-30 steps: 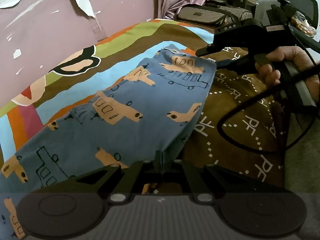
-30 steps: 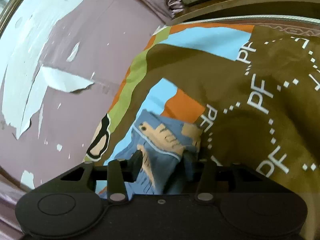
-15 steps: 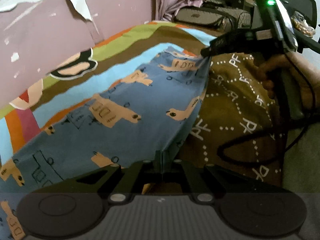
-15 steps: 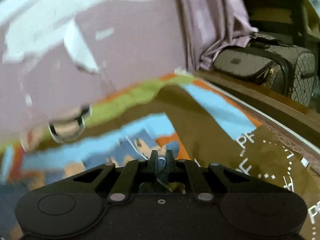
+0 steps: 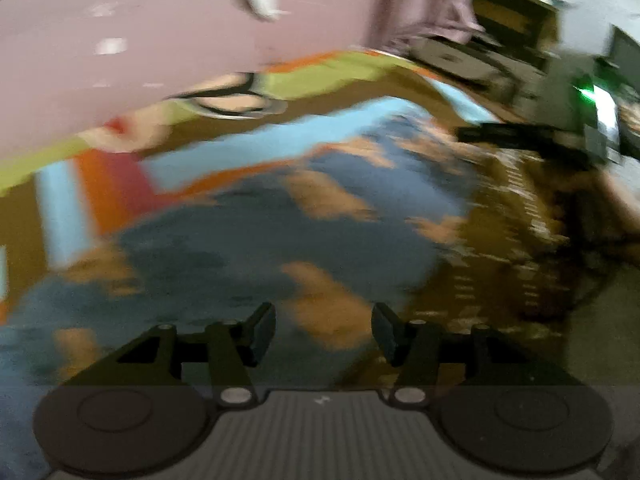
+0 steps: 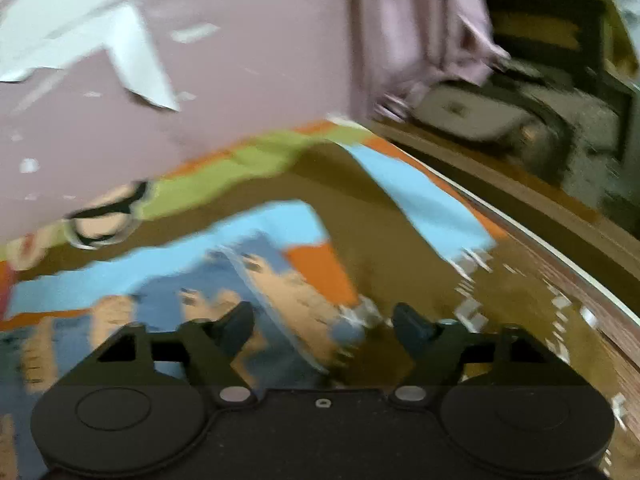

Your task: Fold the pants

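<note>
The blue pants (image 5: 248, 240) with tan animal prints lie flat on the bedspread, blurred by motion. My left gripper (image 5: 323, 330) is open and empty just above the pants' near edge. My right gripper (image 6: 323, 324) is open and empty over the far corner of the pants (image 6: 280, 292). In the left wrist view the right gripper (image 5: 472, 135) shows as a dark bar at the pants' far right corner, with the person's hand behind it.
The colourful patterned bedspread (image 5: 500, 240) covers the bed. A pink peeling wall (image 6: 200, 80) runs along the far side. A grey bag (image 6: 480, 116) and pink curtain (image 6: 420, 32) stand beyond the bed's wooden edge (image 6: 540, 216).
Both grippers were shut on the pants' edge and have opened, letting the fabric drop onto the bed. Both views are now blurred by motion.
</note>
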The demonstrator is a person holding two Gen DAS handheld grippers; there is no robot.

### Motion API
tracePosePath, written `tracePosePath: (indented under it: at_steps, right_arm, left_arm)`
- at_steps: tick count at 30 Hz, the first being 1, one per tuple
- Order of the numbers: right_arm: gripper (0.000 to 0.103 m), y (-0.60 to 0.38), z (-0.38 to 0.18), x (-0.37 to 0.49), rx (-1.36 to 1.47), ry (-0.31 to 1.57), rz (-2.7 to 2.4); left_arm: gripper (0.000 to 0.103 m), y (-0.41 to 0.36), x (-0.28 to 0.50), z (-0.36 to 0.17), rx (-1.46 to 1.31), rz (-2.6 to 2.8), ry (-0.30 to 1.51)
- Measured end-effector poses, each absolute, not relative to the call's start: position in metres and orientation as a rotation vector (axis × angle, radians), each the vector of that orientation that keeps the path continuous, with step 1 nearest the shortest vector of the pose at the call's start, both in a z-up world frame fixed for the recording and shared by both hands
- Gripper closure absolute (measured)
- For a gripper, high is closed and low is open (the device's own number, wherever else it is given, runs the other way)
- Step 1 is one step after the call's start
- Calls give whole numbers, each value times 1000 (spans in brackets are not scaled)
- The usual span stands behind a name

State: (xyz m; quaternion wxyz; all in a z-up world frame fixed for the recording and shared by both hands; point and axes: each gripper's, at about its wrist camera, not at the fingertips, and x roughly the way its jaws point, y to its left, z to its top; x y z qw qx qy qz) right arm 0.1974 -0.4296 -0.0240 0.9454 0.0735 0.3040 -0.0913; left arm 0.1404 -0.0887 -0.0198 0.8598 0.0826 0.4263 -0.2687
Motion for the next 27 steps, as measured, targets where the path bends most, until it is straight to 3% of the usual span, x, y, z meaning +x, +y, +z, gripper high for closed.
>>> tracePosePath:
  at_steps: [6, 9, 19, 20, 21, 22, 23, 24, 27]
  right_arm:
    - [16, -364, -17, 217, -10, 600, 263]
    - [18, -323, -11, 239, -91, 643, 539]
    - [26, -220, -7, 308, -326, 751, 1056]
    - [31, -213, -10, 314, -347, 765, 1071]
    - [41, -208, -12, 317, -370, 777, 1082]
    - [48, -204, -15, 318, -394, 786, 1091]
    - [65, -202, -18, 319, -417, 789, 1097]
    - [80, -201, -19, 317, -441, 786, 1101]
    - [97, -205, -20, 308, -475, 753, 1116]
  left_arm:
    - [30, -12, 178, 11, 227, -352, 805]
    - [30, 4, 203, 11, 256, -367, 809]
    - [29, -13, 213, -10, 405, -505, 779]
    - [34, -17, 214, -13, 423, -507, 789]
    - [52, -20, 216, -15, 433, -521, 809]
    - [64, -19, 217, -18, 436, -529, 827]
    - [83, -19, 217, -21, 436, -529, 843]
    - [88, -19, 216, -23, 436, -524, 851]
    - [99, -16, 207, -26, 430, -519, 835]
